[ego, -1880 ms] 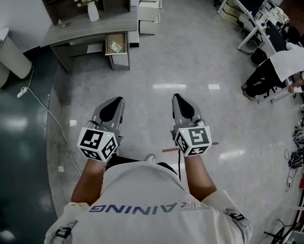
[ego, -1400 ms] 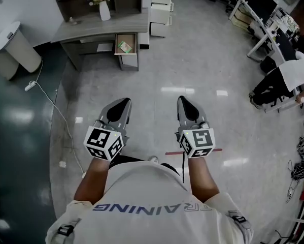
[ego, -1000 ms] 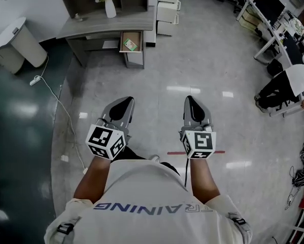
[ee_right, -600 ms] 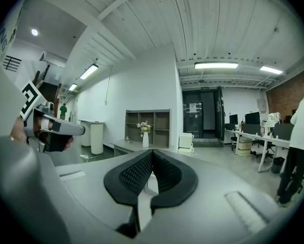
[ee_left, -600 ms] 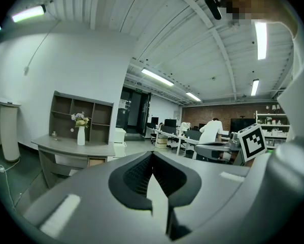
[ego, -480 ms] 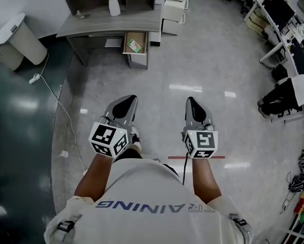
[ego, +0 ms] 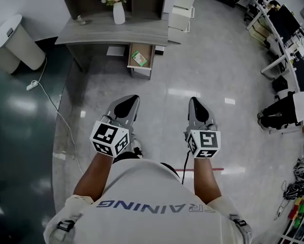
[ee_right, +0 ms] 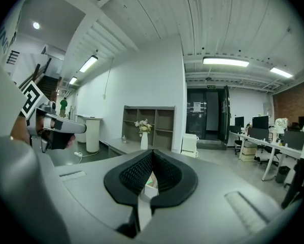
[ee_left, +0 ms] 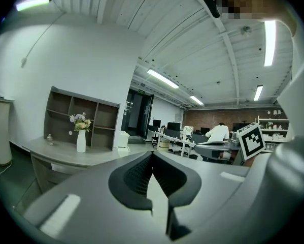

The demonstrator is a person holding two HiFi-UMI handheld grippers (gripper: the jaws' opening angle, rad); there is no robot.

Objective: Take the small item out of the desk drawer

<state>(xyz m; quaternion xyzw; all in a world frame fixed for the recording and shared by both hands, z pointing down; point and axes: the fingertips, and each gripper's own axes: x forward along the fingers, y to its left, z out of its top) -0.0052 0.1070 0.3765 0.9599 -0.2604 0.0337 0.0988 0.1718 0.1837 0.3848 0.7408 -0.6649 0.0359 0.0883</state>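
The grey desk [ego: 116, 32] stands far ahead, and its drawer [ego: 152, 61] hangs open toward me. A small green and white item [ego: 139, 60] lies inside the drawer. My left gripper [ego: 130, 101] and right gripper [ego: 197, 103] are held side by side at waist height over the floor, well short of the desk. Both are shut with nothing between the jaws. In the left gripper view the left gripper [ee_left: 152, 154] has its pads meeting. The right gripper [ee_right: 152, 152] looks the same in the right gripper view, pointing at the desk [ee_right: 119, 147].
A white vase of flowers [ego: 119, 13] stands on the desk before a dark shelf unit. A white drawer cabinet [ego: 183, 6] stands to the right of the desk and a white bin [ego: 12, 42] to its left. A cable [ego: 53, 108] trails across the floor. A person [ego: 289, 111] bends at office desks on the right.
The desk and its open drawer have come nearer and lower in the head view as I walk toward them. Both grippers keep the same shut pose in front of me.
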